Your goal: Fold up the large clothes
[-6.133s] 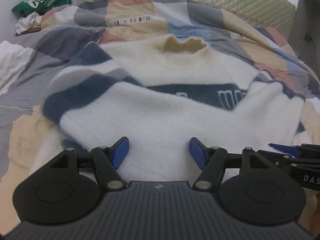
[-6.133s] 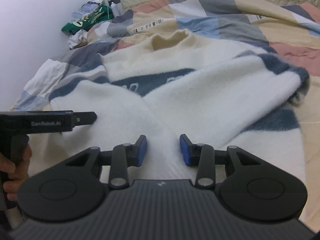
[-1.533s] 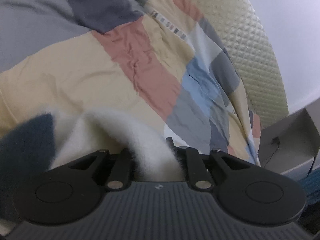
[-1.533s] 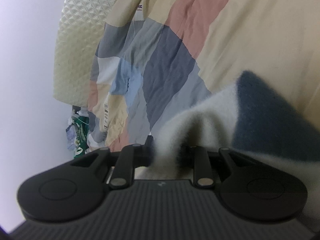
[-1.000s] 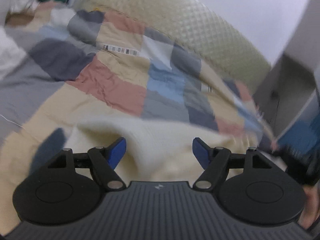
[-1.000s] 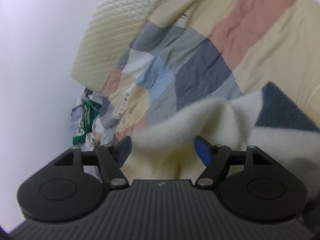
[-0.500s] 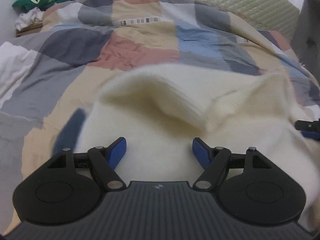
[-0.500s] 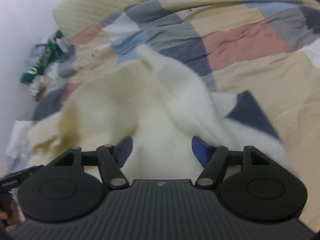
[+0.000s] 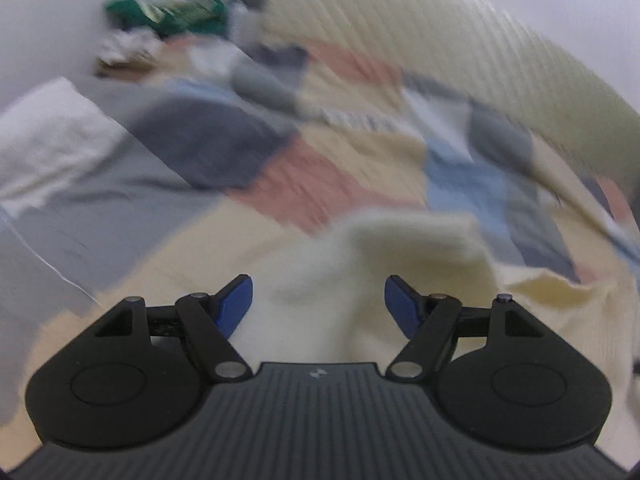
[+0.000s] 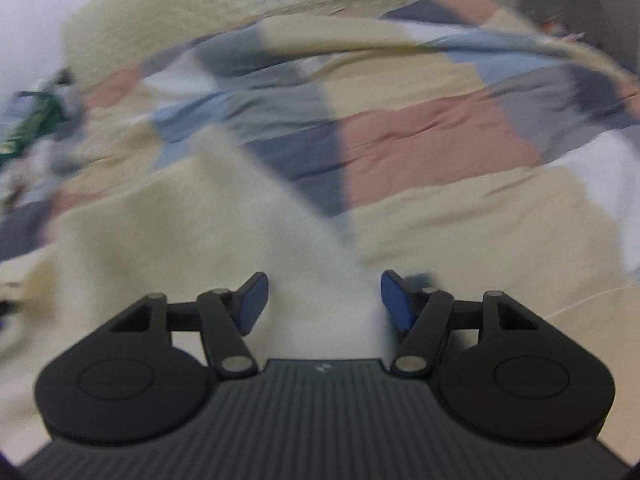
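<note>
The cream and white fleece sweater [image 9: 420, 248] lies bunched on the patchwork quilt [image 9: 320, 184], blurred by motion. My left gripper [image 9: 318, 300] hovers over its near part, jaws wide apart, with fabric below and between them but not pinched. In the right wrist view the sweater [image 10: 168, 240] spreads to the left, and a white fold runs up between the blue pads [image 10: 394, 292] of my right gripper [image 10: 324, 296]. Those jaws stand apart and are narrowing slightly, and I see no pinch on the fold. The sweater's navy stripes are hidden.
The quilted cream headboard [image 9: 440, 40] curves behind the bed. A pile of green and white clutter [image 9: 168, 12] sits at the far left corner by the wall. A white sheet [image 9: 52, 140] lies at the bed's left side. Beige quilt [image 10: 480, 220] lies right of the sweater.
Both grippers let go of the sweater about a second ago and have kept swinging, so both views are blurred now. The left view has tilted and shifted. The right jaws have narrowed a little.
</note>
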Tool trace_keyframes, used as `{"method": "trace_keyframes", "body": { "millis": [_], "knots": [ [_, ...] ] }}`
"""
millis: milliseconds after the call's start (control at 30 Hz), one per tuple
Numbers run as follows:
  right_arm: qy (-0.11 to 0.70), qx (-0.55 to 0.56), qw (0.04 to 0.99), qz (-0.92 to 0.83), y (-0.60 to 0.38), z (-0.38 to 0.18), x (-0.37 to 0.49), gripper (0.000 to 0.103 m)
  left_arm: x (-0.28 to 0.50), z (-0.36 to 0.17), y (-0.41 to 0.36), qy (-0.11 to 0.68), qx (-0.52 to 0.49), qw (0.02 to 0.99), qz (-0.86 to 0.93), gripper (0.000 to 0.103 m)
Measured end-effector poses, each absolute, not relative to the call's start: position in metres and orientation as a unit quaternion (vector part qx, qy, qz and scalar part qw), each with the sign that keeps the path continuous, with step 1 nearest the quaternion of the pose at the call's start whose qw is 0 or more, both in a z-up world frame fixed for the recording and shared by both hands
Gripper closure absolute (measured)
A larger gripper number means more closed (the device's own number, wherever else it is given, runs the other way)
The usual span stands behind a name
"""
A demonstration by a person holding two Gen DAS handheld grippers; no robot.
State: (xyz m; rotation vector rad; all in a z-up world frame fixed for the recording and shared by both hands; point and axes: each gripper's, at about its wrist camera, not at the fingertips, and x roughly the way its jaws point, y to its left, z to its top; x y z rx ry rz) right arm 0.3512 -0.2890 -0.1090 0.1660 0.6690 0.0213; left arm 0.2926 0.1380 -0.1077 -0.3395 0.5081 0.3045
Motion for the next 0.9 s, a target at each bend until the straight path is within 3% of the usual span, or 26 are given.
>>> {"method": "trace_keyframes", "body": {
  "millis": [133,333,367,433,467,500,533,600,633,800,900],
  "knots": [
    [0.335,0.121,0.934,0.023,-0.301,-0.111,0.353,0.038,0.293,-0.102,0.154,0.274,-0.189,0.932,0.145,0.026],
    [0.357,0.126,0.924,0.062,-0.294,-0.116,0.353,0.039,0.298,-0.116,0.151,0.334,-0.135,0.918,0.162,0.026],
    [0.357,0.123,0.923,0.068,-0.291,-0.117,0.352,0.042,0.3,-0.118,0.15,0.338,-0.134,0.918,0.161,0.026],
    [0.363,0.115,0.921,0.084,-0.285,-0.119,0.353,0.058,0.302,-0.123,0.153,0.35,-0.143,0.913,0.155,0.029],
    [0.363,0.116,0.92,0.088,-0.285,-0.12,0.352,0.07,0.303,-0.126,0.156,0.356,-0.151,0.91,0.151,0.037],
    [0.359,0.119,0.921,0.091,-0.285,-0.118,0.351,0.079,0.301,-0.129,0.159,0.363,-0.163,0.906,0.143,0.052],
    [0.354,0.121,0.923,0.092,-0.285,-0.116,0.349,0.084,0.3,-0.132,0.161,0.369,-0.175,0.903,0.137,0.058],
    [0.334,0.127,0.929,0.095,-0.285,-0.108,0.342,0.091,0.294,-0.131,0.167,0.361,-0.195,0.902,0.137,0.085],
    [0.321,0.134,0.933,0.097,-0.286,-0.102,0.339,0.091,0.291,-0.128,0.17,0.352,-0.208,0.904,0.128,0.091],
    [0.253,0.189,0.944,0.099,-0.302,-0.073,0.323,0.092,0.267,-0.102,0.19,0.271,-0.295,0.911,0.094,0.092],
    [0.253,0.201,0.943,0.074,-0.311,-0.072,0.324,0.092,0.264,-0.096,0.19,0.253,-0.305,0.912,0.102,0.092]
  ]
}}
